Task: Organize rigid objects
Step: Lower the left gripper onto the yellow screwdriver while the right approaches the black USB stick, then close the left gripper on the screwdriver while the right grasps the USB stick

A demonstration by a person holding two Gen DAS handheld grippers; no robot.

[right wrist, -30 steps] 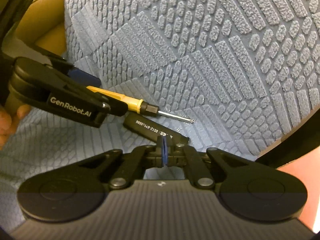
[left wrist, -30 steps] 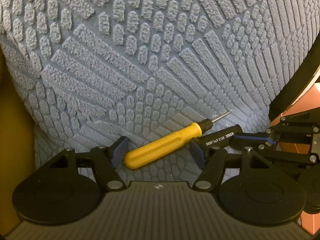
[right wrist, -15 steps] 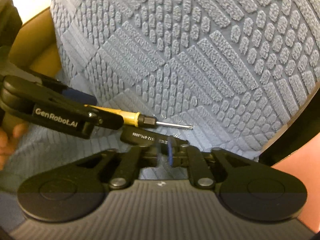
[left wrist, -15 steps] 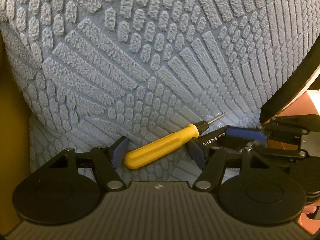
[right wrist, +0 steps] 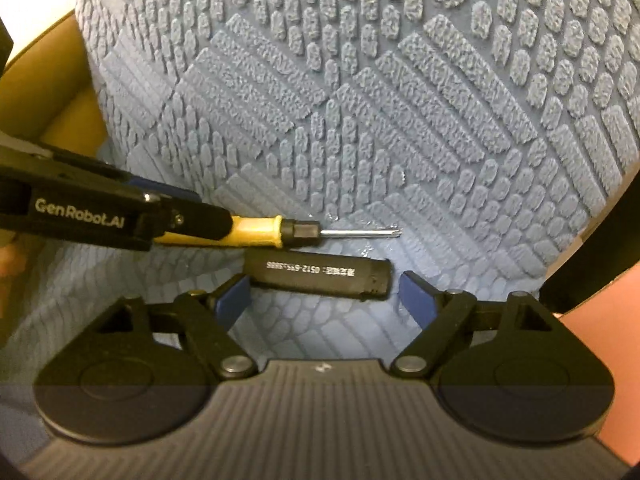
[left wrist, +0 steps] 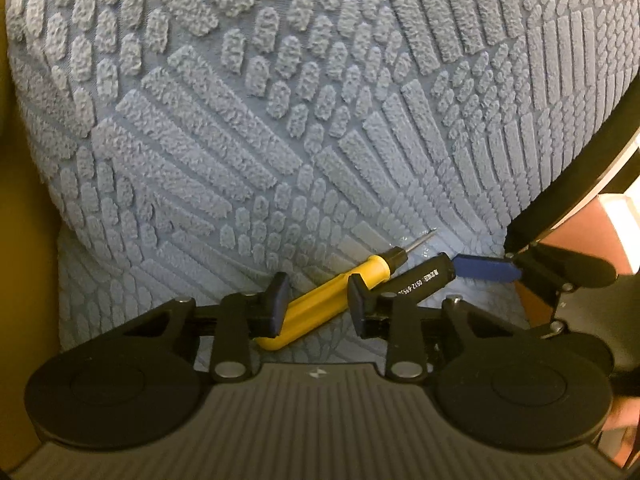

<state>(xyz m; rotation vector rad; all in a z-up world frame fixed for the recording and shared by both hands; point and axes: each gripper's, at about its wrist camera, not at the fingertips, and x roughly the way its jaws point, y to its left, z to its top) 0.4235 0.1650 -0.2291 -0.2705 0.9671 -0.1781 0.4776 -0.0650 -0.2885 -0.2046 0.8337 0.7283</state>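
A yellow-handled screwdriver (left wrist: 332,292) lies on the blue textured fabric, tip pointing up-right. My left gripper (left wrist: 318,300) has closed on its handle; it also shows in the right wrist view (right wrist: 256,232). Beside it lies a black stick with white printed digits (right wrist: 320,274), also seen in the left wrist view (left wrist: 420,278). My right gripper (right wrist: 324,300) is open, its blue pads on either side of the black stick without touching it. A blue fingertip of the right gripper (left wrist: 484,268) shows in the left wrist view.
A large blue-grey cushion with raised patterns (left wrist: 320,100) rises right behind the objects and fills most of both views (right wrist: 400,80). A mustard-yellow surface (left wrist: 24,260) borders the left. A black curved rim (left wrist: 580,168) and reddish floor lie right.
My right gripper has opened and let go of the black stick, which now lies on the fabric. My left gripper has narrowed onto the screwdriver handle.
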